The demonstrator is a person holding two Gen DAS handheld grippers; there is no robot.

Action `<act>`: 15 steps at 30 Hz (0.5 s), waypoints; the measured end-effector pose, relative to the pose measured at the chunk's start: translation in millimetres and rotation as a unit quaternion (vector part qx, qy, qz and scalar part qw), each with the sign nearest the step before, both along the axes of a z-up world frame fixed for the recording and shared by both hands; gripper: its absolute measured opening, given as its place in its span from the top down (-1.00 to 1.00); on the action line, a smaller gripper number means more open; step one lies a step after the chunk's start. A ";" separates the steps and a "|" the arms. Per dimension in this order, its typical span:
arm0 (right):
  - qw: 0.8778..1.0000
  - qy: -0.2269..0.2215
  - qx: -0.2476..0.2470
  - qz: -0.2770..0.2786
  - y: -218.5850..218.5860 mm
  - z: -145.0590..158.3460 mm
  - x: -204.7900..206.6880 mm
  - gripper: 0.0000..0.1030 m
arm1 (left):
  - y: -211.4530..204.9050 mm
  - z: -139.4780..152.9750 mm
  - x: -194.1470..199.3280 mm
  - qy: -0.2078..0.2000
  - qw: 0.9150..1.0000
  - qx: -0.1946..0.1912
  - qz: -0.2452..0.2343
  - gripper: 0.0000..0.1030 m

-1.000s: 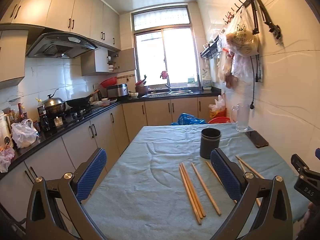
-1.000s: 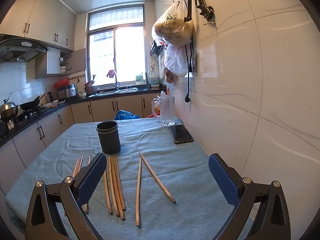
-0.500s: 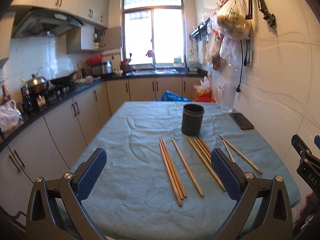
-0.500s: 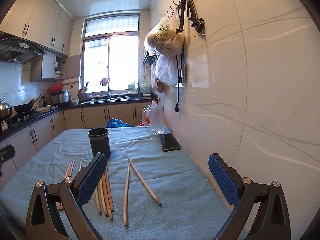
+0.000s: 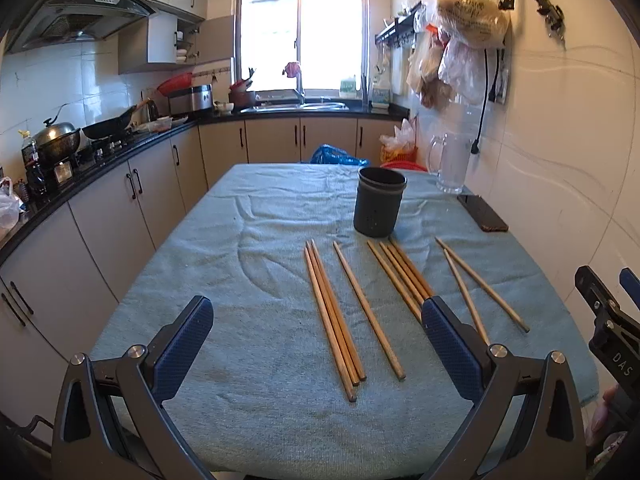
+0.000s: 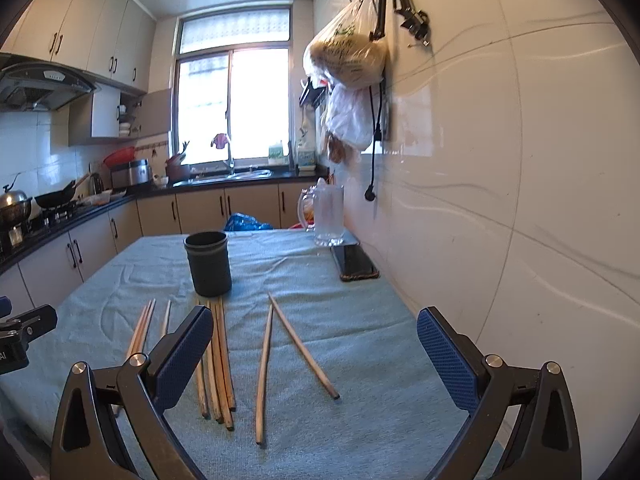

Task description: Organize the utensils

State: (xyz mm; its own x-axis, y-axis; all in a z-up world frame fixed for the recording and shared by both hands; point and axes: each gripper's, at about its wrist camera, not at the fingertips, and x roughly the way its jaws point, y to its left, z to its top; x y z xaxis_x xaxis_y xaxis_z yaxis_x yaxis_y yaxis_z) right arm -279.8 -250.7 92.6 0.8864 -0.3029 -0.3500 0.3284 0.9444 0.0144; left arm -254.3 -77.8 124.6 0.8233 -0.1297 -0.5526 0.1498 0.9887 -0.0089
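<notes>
Several wooden chopsticks (image 5: 340,316) lie in loose groups on the blue-green tablecloth (image 5: 248,264), near a dark cylindrical holder (image 5: 379,207) that stands upright behind them. In the right wrist view the holder (image 6: 208,263) stands beyond the chopsticks (image 6: 218,356), and two crossed ones (image 6: 280,344) lie to the right. My left gripper (image 5: 316,344) is open and empty above the near table edge, over the left chopstick group. My right gripper (image 6: 314,356) is open and empty above the near edge too.
A glass mug (image 5: 450,164) and a black phone (image 5: 482,213) sit at the table's far right by the tiled wall. Kitchen counters with a stove and pots (image 5: 60,140) run along the left. Plastic bags (image 5: 468,16) hang on the wall.
Both grippers have moved closer to the table and tilted down, so the chopsticks and holder look larger. The left view has swung right. Nothing was taken hold of.
</notes>
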 end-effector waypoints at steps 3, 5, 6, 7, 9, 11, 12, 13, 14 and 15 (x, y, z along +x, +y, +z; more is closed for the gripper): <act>1.000 0.011 0.002 0.002 -1.0 -7.0 8.0 -1.00 | -2.6 -6.1 6.7 0.008 1.000 0.005 -0.001 -1.00; 1.000 0.019 0.006 0.003 -3.0 -11.3 14.0 -1.00 | -4.8 -9.4 11.1 0.011 1.000 0.009 0.000 -1.00; 1.000 0.022 0.008 0.002 -3.2 -12.9 16.0 -1.00 | -5.6 -10.7 13.1 0.011 1.000 0.010 0.000 -1.00; 1.000 0.024 0.009 0.003 -3.9 -14.8 18.1 -1.00 | -5.6 -11.3 14.3 0.010 1.000 0.010 0.001 -1.00; 1.000 0.029 0.011 0.003 -5.2 -17.9 22.5 -1.00 | -6.2 -11.7 15.5 0.008 1.000 0.011 0.001 -1.00; 0.999 0.033 0.013 0.003 -5.6 -20.7 25.6 -1.00 | -6.4 -12.5 16.3 0.007 1.000 0.012 0.001 -1.00; 0.999 0.034 0.014 0.003 -5.1 -21.4 26.3 -1.00 | -6.6 -13.2 16.7 0.006 1.000 0.012 0.001 -1.00; 0.999 0.035 0.014 0.003 -4.9 -21.9 27.0 -1.00 | -6.6 -12.8 16.9 0.006 1.000 0.012 0.001 -1.00; 0.999 0.035 0.015 0.004 -4.8 -22.6 27.4 -1.00 | -6.6 -12.8 17.1 0.006 1.000 0.012 0.002 -1.00; 0.999 0.035 0.014 0.004 -4.2 -22.7 27.6 -1.00 | -6.6 -12.2 16.9 0.006 1.000 0.012 0.001 -1.00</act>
